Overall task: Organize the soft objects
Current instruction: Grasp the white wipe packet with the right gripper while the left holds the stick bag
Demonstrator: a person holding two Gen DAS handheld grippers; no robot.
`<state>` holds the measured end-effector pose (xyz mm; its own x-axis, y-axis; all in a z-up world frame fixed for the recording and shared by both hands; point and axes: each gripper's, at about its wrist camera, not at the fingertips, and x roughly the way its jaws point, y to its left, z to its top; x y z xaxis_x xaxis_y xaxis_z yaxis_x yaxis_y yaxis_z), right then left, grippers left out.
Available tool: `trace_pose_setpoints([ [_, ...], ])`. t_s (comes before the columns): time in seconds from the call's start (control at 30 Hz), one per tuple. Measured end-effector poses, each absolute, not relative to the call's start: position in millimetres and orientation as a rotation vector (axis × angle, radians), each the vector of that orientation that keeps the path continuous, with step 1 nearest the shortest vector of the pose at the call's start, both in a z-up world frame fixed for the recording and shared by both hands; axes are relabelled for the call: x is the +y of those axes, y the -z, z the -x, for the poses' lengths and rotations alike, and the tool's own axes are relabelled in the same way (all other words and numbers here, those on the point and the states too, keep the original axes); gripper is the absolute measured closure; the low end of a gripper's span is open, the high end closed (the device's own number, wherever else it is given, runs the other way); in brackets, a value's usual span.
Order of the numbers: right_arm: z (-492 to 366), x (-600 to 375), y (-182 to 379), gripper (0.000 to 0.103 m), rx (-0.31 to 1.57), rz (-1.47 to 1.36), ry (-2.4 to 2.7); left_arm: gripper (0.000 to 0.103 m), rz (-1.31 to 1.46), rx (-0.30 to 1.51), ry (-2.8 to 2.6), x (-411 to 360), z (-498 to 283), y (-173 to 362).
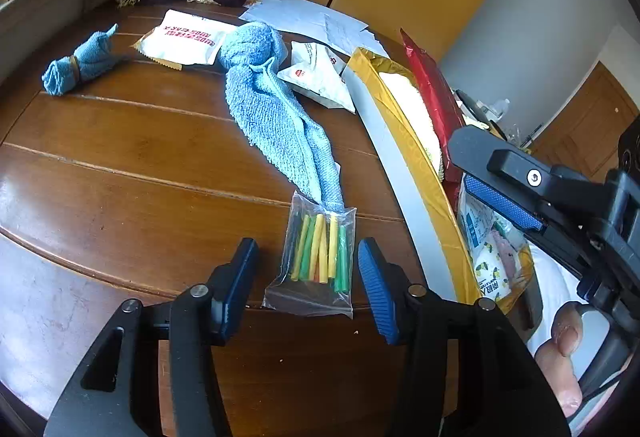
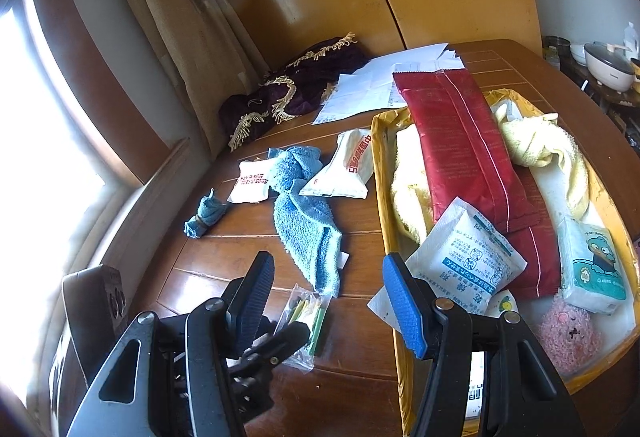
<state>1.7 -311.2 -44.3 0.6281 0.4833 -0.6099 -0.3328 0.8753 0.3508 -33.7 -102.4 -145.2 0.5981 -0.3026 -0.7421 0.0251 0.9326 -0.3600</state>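
A long knotted blue towel point(image 1: 272, 105) point(image 2: 304, 217) lies on the brown table. A small rolled blue cloth point(image 1: 80, 65) point(image 2: 204, 217) sits to its left. My left gripper point(image 1: 307, 257) is open, low over the table's near edge, its fingers on either side of a clear bag of coloured sticks point(image 1: 316, 257) point(image 2: 312, 313) at the towel's near end. My right gripper point(image 2: 326, 269) is open and holds nothing; it hovers by the left rim of the gold tray point(image 2: 380, 165) point(image 1: 420, 157). In the tray lie a yellow towel point(image 2: 536, 145), a red package point(image 2: 472, 165), a white packet point(image 2: 468, 257), a tissue pack point(image 2: 592, 265) and a pink fluffy thing point(image 2: 568, 337).
Two white packets point(image 1: 184, 41) point(image 1: 320, 77) lie by the towel's knot. Loose papers point(image 2: 380, 85) and a purple fringed cloth point(image 2: 296, 85) are at the table's back, against a curtain and yellow cabinet doors. A person's hand point(image 1: 560, 357) holds the right gripper.
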Motion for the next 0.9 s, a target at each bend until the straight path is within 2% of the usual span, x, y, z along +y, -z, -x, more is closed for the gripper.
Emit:
trace_pose_setpoints([
  [0.07, -4, -309, 46, 0.044, 0.766, -0.21, -0.472, 0.077, 0.276, 0.911, 0.16, -109, 34, 146],
  [0.13, -6, -306, 46, 0.044, 0.769, -0.206, -0.475, 0.091, 0.236, 0.908, 0.123, -111, 35, 147],
  [0.23, -9, -299, 43, 0.044, 0.771, -0.198, -0.492, 0.094, 0.263, 0.911, 0.123, -102, 36, 147],
  [0.27, -10, -295, 43, 0.044, 0.775, -0.197, -0.503, 0.099, 0.28, 0.908, 0.119, -97, 38, 148],
  [0.53, -36, -248, 35, 0.044, 0.825, -0.146, -0.602, 0.101, 0.45, 0.88, 0.073, -43, 42, 151],
  [0.9, -127, -204, 25, 0.046, 0.884, -0.014, -0.307, 0.101, 0.518, 0.844, 0.083, -11, 42, 148],
])
